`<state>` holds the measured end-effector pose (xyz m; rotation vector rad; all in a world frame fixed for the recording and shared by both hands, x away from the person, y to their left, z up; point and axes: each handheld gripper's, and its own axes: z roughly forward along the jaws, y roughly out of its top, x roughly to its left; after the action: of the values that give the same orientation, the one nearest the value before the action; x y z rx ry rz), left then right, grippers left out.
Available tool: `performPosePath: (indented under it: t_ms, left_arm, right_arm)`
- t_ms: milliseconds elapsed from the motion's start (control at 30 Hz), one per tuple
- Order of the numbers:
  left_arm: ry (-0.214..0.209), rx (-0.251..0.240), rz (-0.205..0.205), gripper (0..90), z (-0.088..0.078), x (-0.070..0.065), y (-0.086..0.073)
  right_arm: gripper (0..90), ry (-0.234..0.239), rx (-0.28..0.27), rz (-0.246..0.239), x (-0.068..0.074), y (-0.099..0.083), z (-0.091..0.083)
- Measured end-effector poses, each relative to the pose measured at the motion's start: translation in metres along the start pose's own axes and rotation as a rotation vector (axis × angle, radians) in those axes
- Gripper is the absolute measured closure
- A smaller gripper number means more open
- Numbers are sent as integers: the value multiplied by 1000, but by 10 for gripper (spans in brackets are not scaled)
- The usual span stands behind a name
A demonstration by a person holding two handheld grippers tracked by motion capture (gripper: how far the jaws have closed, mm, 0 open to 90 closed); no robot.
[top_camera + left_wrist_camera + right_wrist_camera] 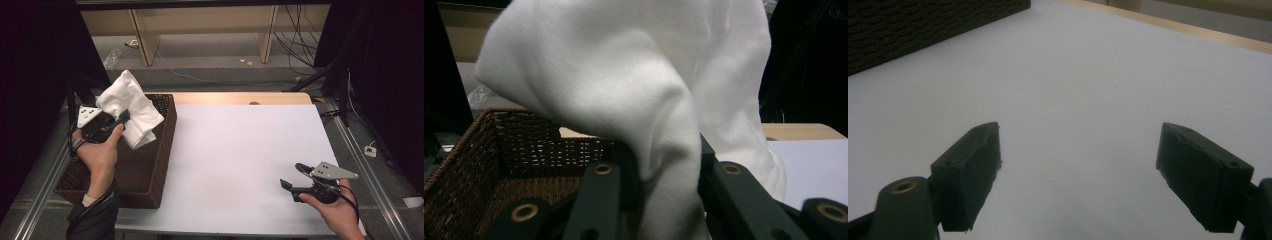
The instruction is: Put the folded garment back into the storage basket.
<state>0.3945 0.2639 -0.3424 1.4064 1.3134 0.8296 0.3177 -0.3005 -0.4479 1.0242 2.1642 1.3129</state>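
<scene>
A white cloth [131, 106] hangs bunched above the brown wicker basket [156, 161] at the table's left. My left gripper [121, 118] is shut on a fold of it. In the left gripper view the cloth [644, 90] drapes down between the two black jaws, and the basket [484, 150] lies below. My right gripper [291, 175] stands open low over the white table surface [240, 150] at the front right. In the right gripper view its jaws are wide apart around my right gripper [1080, 170] midpoint, with nothing between them.
The basket's dark woven side [923, 25] shows at the far left of the right gripper view. A wooden table edge [240, 97] runs along the back. Cables [300, 45] and shelf legs lie on the floor beyond.
</scene>
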Motion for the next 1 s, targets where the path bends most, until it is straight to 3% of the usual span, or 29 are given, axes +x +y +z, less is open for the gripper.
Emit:
performPosePath:
  t_ms: [1000]
  left_arm:
    - [12, 20, 6, 737, 3, 3, -4]
  right_arm:
    - [187, -2, -2, -1, 0, 0, 0]
